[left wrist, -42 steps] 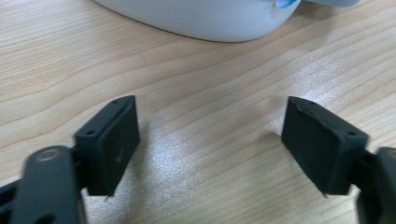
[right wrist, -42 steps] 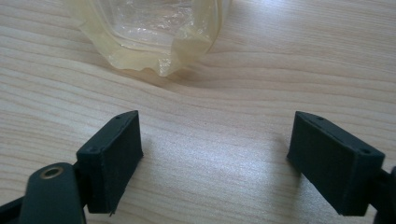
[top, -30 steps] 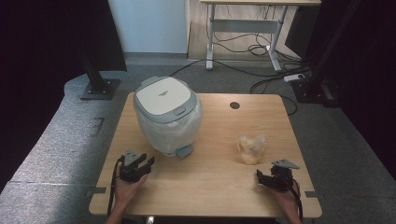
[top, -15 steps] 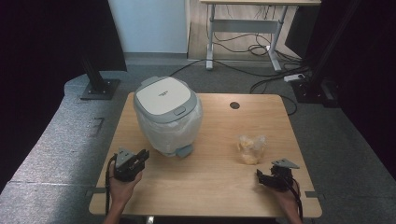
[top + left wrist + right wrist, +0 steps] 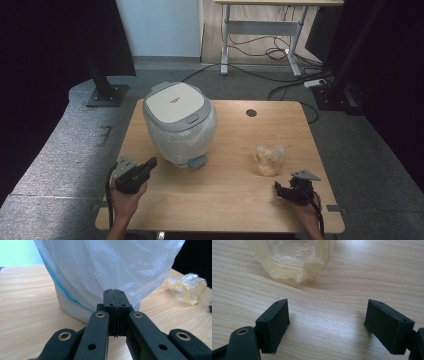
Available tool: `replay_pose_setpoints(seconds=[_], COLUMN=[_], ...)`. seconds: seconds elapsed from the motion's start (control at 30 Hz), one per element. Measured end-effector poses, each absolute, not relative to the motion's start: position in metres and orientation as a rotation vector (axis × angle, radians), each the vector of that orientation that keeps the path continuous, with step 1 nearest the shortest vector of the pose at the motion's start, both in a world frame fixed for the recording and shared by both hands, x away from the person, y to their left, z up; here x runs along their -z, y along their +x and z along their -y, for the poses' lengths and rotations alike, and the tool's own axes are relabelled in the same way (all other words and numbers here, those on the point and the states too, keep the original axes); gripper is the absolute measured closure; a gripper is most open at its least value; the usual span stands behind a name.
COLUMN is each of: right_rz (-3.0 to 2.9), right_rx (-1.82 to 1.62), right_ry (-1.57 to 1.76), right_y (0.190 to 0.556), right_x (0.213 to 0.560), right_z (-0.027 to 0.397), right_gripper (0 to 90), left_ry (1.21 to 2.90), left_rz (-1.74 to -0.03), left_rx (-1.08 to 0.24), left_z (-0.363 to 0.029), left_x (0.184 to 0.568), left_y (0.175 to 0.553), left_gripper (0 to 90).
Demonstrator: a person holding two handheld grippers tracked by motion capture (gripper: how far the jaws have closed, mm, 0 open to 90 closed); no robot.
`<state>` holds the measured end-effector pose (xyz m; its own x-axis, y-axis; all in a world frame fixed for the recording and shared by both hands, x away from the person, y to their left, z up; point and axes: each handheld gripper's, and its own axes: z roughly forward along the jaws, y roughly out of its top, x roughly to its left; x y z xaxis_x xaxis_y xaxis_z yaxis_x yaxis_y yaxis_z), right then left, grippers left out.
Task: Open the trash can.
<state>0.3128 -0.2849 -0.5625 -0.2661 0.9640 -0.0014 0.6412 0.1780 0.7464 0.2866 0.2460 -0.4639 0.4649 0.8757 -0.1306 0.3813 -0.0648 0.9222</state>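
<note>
The rice cooker [image 5: 177, 122] stands upright at the tabletop's [image 5: 225, 200] left-middle, lid shut, latch facing the person, a clear bag [image 5: 110, 267] wrapping its body. Left tongs [image 5: 148, 165], just closed on nothing, point at it. Right tongs [image 5: 327, 322] gape empty near a crumpled yellowish bag [image 5: 268, 159], contents unclear.

Right tool [image 5: 328, 325] gapes wide — crumpled yellowish bag [image 5: 292, 257] ahead on wooden table [image 5: 367, 272].

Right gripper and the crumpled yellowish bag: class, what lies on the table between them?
Nothing: in the right gripper view, bare wooden table runs from the open right gripper to the crumpled yellowish bag.
</note>
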Motion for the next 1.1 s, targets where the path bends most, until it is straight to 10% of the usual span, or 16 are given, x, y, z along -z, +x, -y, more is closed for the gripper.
replay_pose_setpoints(seconds=[1.1], right_rz=[-1.977], right_rx=[-0.886], right_ry=[1.506], right_y=[0.312], right_x=[0.562], right_z=[0.285], right_gripper=[19.7], left_ry=[1.584], left_rz=[-0.966], left_rx=[-0.546], left_z=[-0.238], left_x=[0.384], left_y=[0.298], left_gripper=[89.7])
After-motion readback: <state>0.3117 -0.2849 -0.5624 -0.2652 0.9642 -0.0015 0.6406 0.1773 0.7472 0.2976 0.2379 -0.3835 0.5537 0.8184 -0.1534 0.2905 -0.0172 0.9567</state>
